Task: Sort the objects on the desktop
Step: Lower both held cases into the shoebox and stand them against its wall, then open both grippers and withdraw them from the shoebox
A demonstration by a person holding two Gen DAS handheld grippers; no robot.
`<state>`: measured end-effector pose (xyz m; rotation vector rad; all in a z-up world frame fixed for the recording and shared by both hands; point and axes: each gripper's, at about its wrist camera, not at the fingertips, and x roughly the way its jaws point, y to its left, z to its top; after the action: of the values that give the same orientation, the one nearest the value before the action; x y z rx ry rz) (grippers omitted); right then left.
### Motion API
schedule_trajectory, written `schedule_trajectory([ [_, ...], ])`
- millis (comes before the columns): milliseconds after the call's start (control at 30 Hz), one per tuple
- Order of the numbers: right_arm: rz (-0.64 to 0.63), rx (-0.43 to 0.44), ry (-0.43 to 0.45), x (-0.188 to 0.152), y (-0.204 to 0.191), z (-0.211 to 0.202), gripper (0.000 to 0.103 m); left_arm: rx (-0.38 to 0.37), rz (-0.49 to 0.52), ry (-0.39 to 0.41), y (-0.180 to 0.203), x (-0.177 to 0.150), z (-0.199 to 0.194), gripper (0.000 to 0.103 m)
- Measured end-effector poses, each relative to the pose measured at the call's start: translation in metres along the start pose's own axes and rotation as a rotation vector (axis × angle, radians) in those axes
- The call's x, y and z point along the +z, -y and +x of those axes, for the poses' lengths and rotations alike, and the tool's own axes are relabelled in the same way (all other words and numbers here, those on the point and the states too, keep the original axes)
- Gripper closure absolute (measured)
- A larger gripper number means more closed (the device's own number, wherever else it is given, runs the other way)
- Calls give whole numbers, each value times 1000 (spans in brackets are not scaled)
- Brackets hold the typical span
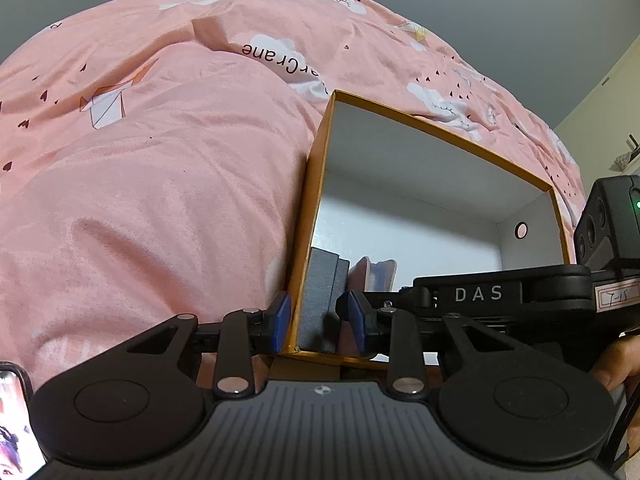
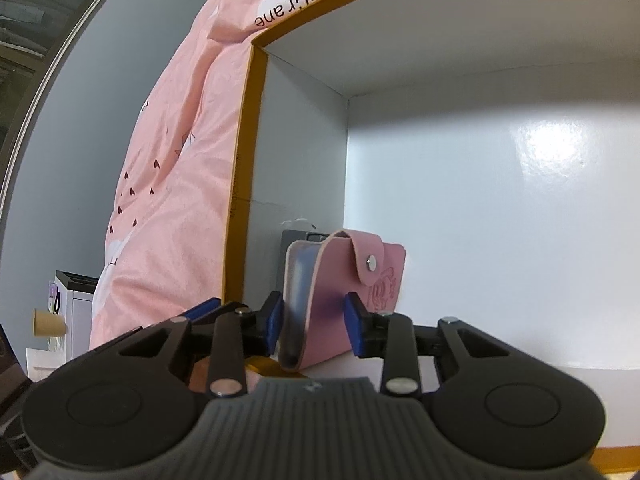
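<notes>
The black block (image 1: 320,300) in the box (image 1: 316,184) shows only its near end from the left wrist; the box wall covers its left side, and from the right wrist the pink wallet (image 2: 344,296) hides nearly all of it. The wallet's lower edge drops behind the right gripper's (image 2: 316,328) body, and its embossed picture is too faint to make out. The box runs off the top and right of the right view. A phone (image 1: 12,420) is cut by the left view's lower corner, its screen blurred. The quilt's (image 1: 160,160) lettering is partly folded away.
</notes>
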<state>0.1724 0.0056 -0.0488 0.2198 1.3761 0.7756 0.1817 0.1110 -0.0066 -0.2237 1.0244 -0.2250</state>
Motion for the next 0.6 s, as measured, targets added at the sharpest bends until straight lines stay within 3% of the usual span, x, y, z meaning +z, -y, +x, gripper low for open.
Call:
schedule_trajectory([
  [333,-69,-26,52,-5,-7,-11,63,10,31,31,5,-3,-12,67],
  [467,-135,-60,121,-14,-12,-32,62,3,73,41,14,-7,-24,67],
  [600,-219,-40,205,-34,-13,-63,62,2,172,55,29,-19,-39,67],
])
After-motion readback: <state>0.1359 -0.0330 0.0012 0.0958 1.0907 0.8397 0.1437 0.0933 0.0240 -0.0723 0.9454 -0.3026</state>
